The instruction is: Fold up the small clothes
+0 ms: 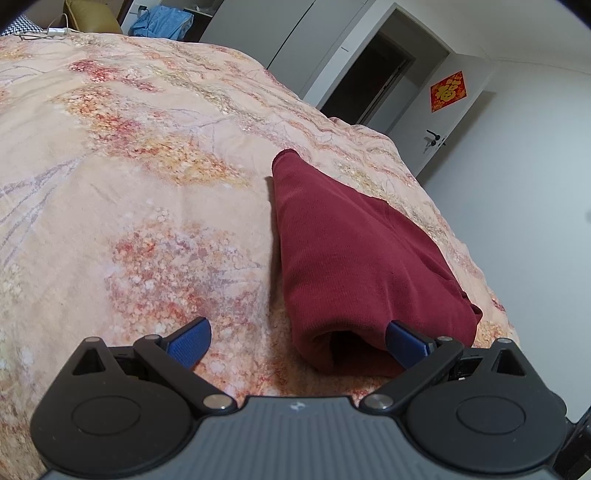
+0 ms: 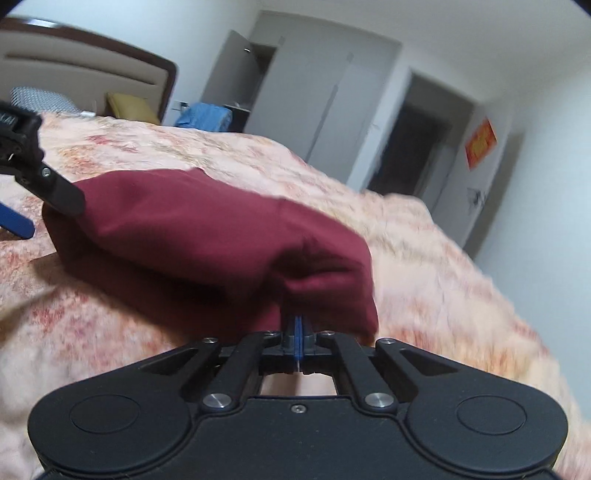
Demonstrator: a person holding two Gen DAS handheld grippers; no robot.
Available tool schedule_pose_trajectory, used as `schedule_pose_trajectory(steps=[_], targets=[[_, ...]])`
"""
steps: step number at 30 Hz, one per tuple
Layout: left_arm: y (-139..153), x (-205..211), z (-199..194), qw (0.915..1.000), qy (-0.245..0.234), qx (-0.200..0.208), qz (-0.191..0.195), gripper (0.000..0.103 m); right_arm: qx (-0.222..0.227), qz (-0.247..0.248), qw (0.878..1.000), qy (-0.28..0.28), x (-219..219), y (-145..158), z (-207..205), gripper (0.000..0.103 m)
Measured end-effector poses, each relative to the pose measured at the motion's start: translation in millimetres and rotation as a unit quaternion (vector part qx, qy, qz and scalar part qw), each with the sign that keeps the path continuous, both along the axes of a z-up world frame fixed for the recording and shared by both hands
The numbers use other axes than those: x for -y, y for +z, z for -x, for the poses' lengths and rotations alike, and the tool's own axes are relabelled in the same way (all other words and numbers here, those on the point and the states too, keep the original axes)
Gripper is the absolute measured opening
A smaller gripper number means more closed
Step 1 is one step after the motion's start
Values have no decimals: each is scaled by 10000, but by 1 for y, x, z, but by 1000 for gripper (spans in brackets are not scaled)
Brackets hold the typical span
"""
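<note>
A dark red garment (image 1: 351, 251) lies folded into a long narrow bundle on the floral quilt (image 1: 129, 166), near the bed's right edge. My left gripper (image 1: 299, 326) is open at the bundle's near rolled end, with its right pad (image 1: 404, 341) against the cloth and its left pad over bare quilt. In the right wrist view the same garment (image 2: 207, 229) fills the middle. My right gripper (image 2: 297, 321) is shut, its blue pads pressed together on a bunched edge of the cloth at the garment's near right corner. One of the left gripper's fingers (image 2: 61, 194) shows at the garment's far left end.
The quilt drops off at the bed's right edge (image 1: 480, 258), with white wall and a door (image 1: 443, 122) beyond. A headboard (image 2: 74, 62), a yellow pillow (image 2: 129, 107) and a blue cloth pile (image 1: 162, 22) are at the far end. Open quilt stretches left of the garment.
</note>
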State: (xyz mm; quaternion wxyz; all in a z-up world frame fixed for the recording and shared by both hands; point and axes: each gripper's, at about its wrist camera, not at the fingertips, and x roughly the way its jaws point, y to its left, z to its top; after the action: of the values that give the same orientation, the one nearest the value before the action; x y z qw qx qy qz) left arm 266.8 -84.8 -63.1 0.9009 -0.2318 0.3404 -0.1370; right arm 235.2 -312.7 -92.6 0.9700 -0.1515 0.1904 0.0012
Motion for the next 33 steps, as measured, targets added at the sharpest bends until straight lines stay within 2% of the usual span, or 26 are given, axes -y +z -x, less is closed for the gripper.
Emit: schedule_pose_trajectory(steps=[2, 3, 6, 9, 12, 14, 16, 17, 19, 22, 24, 26, 29, 33], targets=[[0, 0, 0, 10000, 15, -8, 27, 103, 69, -147, 9998, -64, 7, 4, 2, 29], [0, -1, 0, 10000, 24, 0, 54, 103, 99, -207, 9997, -83, 11, 6, 2, 33], [2, -3, 1, 9998, 59, 62, 157, 103, 204, -435, 9987, -165, 20, 14, -2, 37], [2, -3, 0, 9998, 69, 41, 161, 103, 329, -1038, 9936, -291, 37, 26, -9, 46], [1, -3, -2, 9999, 73, 11, 125, 103, 343, -1851, 9816, -313, 56, 38, -22, 53], [0, -1, -2, 10000, 58, 9, 75, 103, 251, -2381, 9706, -270, 68, 42, -37, 53], [1, -1, -2, 10000, 49, 4, 44, 103, 88, -2693, 9627, -230, 77, 41, -56, 53], [1, -1, -3, 10000, 54, -4, 48, 103, 13, -2697, 9627, -203, 79, 40, -65, 52], [2, -1, -3, 10000, 66, -19, 69, 103, -164, -2497, 9681, -140, 77, 36, -79, 48], [2, -2, -3, 9999, 63, -29, 84, 103, -322, -2231, 9743, 22, 71, 32, -83, 24], [1, -2, -3, 9999, 61, -31, 87, 103, -245, -1821, 9829, 146, 64, 31, -72, 19], [1, -2, -3, 9999, 62, -31, 79, 103, -143, -1306, 9910, 270, 53, 31, -60, 6], [1, -1, -2, 10000, 33, -23, 40, 103, -51, -348, 9984, 435, 36, 23, -44, 5], [1, -2, -2, 10000, 41, -31, 71, 103, -45, 642, 9959, 640, 18, 8, -32, 2]])
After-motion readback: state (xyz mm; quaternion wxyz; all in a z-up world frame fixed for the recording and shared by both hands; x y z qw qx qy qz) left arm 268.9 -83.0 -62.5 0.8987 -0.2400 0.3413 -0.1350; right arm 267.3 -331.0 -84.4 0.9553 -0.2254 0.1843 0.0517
